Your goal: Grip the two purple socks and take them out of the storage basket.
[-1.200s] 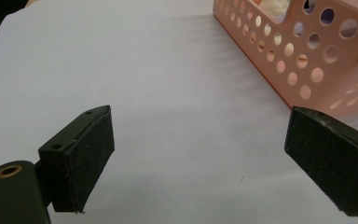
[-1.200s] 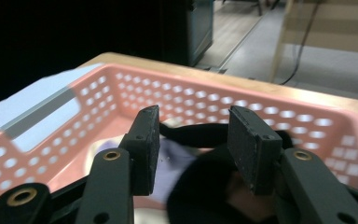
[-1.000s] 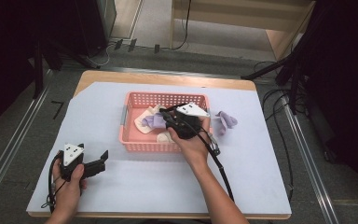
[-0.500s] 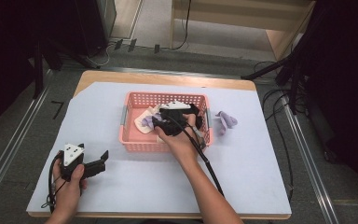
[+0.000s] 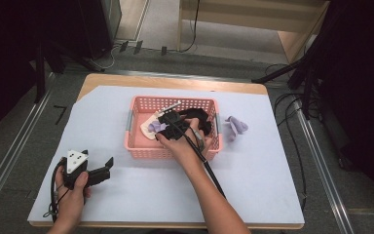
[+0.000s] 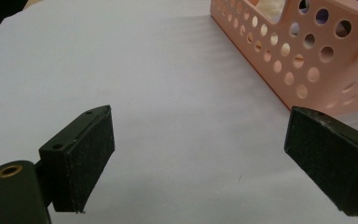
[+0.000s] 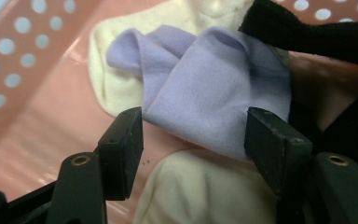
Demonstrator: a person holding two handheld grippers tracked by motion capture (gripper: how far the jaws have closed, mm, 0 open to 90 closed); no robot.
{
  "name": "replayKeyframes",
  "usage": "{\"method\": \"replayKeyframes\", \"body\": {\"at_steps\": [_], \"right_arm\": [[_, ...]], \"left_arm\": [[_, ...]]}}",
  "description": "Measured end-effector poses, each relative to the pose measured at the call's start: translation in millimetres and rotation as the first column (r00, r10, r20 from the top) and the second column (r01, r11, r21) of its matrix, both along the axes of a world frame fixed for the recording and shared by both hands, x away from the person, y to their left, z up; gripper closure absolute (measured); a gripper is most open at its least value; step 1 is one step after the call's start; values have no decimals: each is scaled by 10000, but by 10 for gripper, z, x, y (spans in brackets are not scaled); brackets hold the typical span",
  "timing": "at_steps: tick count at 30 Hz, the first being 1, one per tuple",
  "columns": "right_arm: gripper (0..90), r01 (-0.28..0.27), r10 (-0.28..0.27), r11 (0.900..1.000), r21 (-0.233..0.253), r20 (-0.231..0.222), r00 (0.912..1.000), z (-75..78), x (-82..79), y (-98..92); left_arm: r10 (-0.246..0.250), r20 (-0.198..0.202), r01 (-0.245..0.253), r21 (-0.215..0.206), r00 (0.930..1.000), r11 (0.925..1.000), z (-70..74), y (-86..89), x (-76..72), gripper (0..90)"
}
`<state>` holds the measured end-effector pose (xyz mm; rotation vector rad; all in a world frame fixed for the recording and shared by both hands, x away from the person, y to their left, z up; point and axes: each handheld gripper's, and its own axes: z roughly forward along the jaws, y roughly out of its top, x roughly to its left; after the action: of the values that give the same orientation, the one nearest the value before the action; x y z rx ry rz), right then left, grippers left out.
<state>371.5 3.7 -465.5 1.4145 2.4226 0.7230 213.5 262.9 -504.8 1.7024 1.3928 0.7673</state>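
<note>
At the near edge of the tabletop [image 5: 141,195], toward 7 o'clock, the left gripper [image 6: 200,163] is held idle, its fingers [image 6: 86,156] spread wide with only bare white cover between them; the pink basket [image 6: 307,60] is seen off to its 1 o'clock. Farther in, at the middle of the tabletop, the right gripper [image 7: 193,140] is lowered into the basket, its fingers [image 7: 123,144] open and set either side of a lilac sock [image 7: 214,88] — not yet closed on it. The lilac sock is draped over cream socks [image 7: 191,196], with black fabric [image 7: 317,37] at its 1 o'clock. The step in hand is judged to be a pick of the lilac sock. For a clean grasp, the fingers are best eased down onto the bunched lower fold, so that the cream layer below is not pinched as well — then closed fully before any lift. Beyond the basket's right wall, at 3 o'clock, a second lilac sock [image 5: 236,126] is lying on the cover.
</note>
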Motion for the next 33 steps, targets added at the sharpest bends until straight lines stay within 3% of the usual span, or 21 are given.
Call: {"method": "replayKeyframes", "body": {"at_steps": [4, 5, 7, 8, 9, 11, 14, 17, 20, 21, 22, 24, 25, 26, 27, 28, 29, 30, 31, 32, 33], "right_arm": [[414, 121, -122, 9996, -237, -39, 9999, -2, 11, 14], [488, 117, -116, 9983, -562, 22, 9999, -7, 12, 29], [598, 229, -226, 9969, -754, 55, 9997, -10, 10, 51], [598, 229, -226, 9969, -754, 55, 9997, -10, 10, 51], [744, 248, -235, 9974, -681, 199, 9995, -6, 5, 39], [843, 255, -247, 9991, -326, 228, 9994, 3, -5, 15], [863, 272, -272, 9996, 6, 379, 9989, 15, -18, -17], [871, 190, -286, 9964, 822, 1179, 9926, 52, -81, -80], [872, -94, -197, 9897, 1429, 2008, 9794, 87, -155, -121], [872, -94, -197, 9897, 1429, 2008, 9794, 87, -155, -121], [872, -280, -192, 9818, 1876, 2450, 9693, 117, -197, -164], [871, -400, -303, 9729, 2275, 2972, 9543, 141, -236, -214], [871, -400, -303, 9729, 2275, 2972, 9543, 141, -236, -214], [871, -537, -306, 9661, 2526, 3184, 9475, 153, -252, -241], [870, -798, -326, 9537, 2901, 3633, 9311, 171, -283, -295], [870, -798, -326, 9537, 2901, 3633, 9311, 171, -283, -295], [871, -884, -358, 9479, 3061, 3780, 9251, 182, -294, -323], [870, -1113, -411, 9326, 3434, 4071, 9125, 204, -316, -370], [870, -1242, -425, 9251, 3590, 4228, 9052, 215, -330, -389], [870, -1242, -425, 9251, 3590, 4228, 9052, 215, -330, -389], [870, -1453, -471, 9176, 3699, 4641, 8845, 236, -360, -416]], "left_arm": [[-8, 10, 8, 12, 10000, 10000, -1, -1, 2, 90], [-13, 5, 13, 8, 10000, 10000, -1, -2, 0, 91], [-5, 32, 5, -4, 10000, 10000, -2, -4, 1, 91], [-5, 32, 5, -4, 10000, 10000, -2, -4, 1, 91], [-24, 21, 24, -19, 10000, 10000, -1, -1, 0, 91], [-15, 48, 16, -18, 10000, 10000, -3, -2, 1, 91], [-35, 31, 35, -1, 10000, 10000, -2, -1, 0, 91], [-30, 48, 31, -46, 10000, 10000, -3, -2, 1, 91], [-24, 53, 24, -36, 10000, 10000, -4, -2, 2, 91], [-37, 52, 37, -43, 10000, 10000, -4, -1, 2, 91], [-36, 6, 36, -13, 10000, 10000, -1, -1, 2, 91], [-24, 11, 24, -25, 10000, 10000, -2, -2, 2, 91], [-24, 11, 24, -25, 10000, 10000, -2, -2, 2, 91], [-24, 7, 24, -8, 10000, 10000, -1, -1, 3, 91], [-12, 5, 12, -18, 10000, 10000, -2, -1, 4, 91], [-12, 5, 12, -18, 10000, 10000, -2, -1, 4, 91], [6, -2, -6, -11, 10000, 10000, -2, -1, 3, 91], [13, -3, -13, -6, 10000, 10000, -2, -1, 3, 91], [6, 0, -6, -6, 10000, 10000, -2, 0, 3, 91], [10, 1, -10, -6, 10000, 10000, -2, -1, 3, 91], [18, 7, -18, -14, 10000, 10000, -2, -1, 3, 91]]}}
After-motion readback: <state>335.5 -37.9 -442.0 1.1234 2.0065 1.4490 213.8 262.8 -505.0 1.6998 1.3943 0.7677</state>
